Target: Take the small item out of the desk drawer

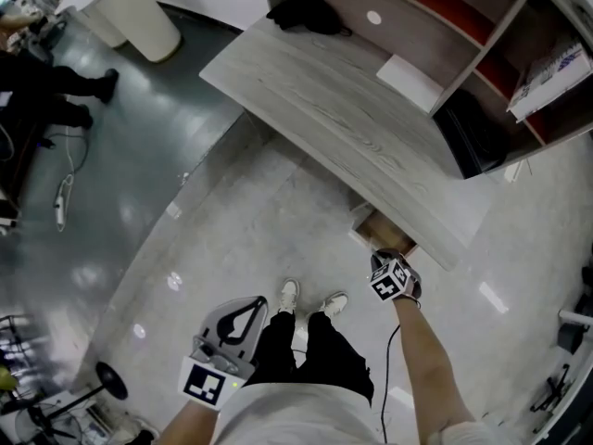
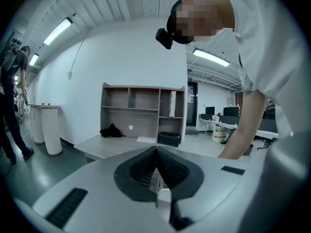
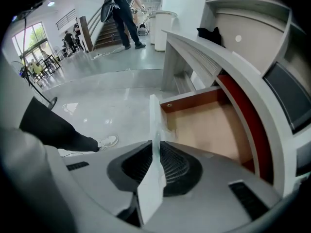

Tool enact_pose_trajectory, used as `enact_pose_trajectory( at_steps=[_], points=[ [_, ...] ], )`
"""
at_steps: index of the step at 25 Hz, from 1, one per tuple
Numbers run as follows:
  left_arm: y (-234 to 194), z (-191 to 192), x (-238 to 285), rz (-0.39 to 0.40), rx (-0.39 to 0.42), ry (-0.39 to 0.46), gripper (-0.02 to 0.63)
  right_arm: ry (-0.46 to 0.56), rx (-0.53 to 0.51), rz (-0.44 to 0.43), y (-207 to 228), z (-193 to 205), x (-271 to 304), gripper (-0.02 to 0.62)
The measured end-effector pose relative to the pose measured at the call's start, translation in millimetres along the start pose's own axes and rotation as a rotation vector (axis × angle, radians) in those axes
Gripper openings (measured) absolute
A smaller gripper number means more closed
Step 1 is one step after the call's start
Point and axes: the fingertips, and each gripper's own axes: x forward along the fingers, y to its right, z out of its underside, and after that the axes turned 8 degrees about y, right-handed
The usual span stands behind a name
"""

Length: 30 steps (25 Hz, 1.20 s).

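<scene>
The grey wooden desk (image 1: 324,109) has its drawer (image 1: 382,235) pulled out under the front edge. In the right gripper view the drawer (image 3: 192,100) shows a bare light wood bottom. My right gripper (image 3: 156,147) is just above the drawer's near side, shut on a thin white flat item (image 3: 154,125) that stands on edge between the jaws. In the head view that gripper (image 1: 394,272) sits at the drawer's mouth. My left gripper (image 1: 236,327) hangs low beside the person's legs, away from the desk; its jaws (image 2: 156,152) are shut with nothing in them.
A shelf unit (image 1: 519,54) stands at the back of the desk, with a black cloth (image 1: 306,12) and a white sheet (image 1: 408,82) on the desktop. White bins (image 1: 139,12) stand to the left. The person's shoes (image 1: 310,299) are close to the drawer. A cable (image 1: 63,193) lies on the floor at left.
</scene>
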Motion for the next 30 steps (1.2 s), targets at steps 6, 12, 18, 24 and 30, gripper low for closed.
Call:
enact_pose_trajectory(
  at_steps=[6, 12, 18, 24, 30],
  points=[
    [1, -4, -3, 0.019, -0.004, 0.017, 0.015, 0.005, 0.019, 0.027, -1, 1, -10, 0.044],
    [-2, -5, -9, 0.034, -0.006, 0.032, 0.015, 0.026, 0.042, 0.061, -2, -5, -20, 0.032],
    [1, -10, -10, 0.07, -0.003, 0.05, 0.015, 0.059, 0.092, 0.108, 3, -14, -39, 0.026],
    [4, -21, -7, 0.106, 0.002, 0.082, 0.015, 0.103, 0.134, 0.152, 9, -25, -63, 0.025],
    [9, -34, -3, 0.148, 0.003, 0.116, 0.015, 0.169, 0.193, 0.203, 12, -39, -94, 0.025]
  ],
)
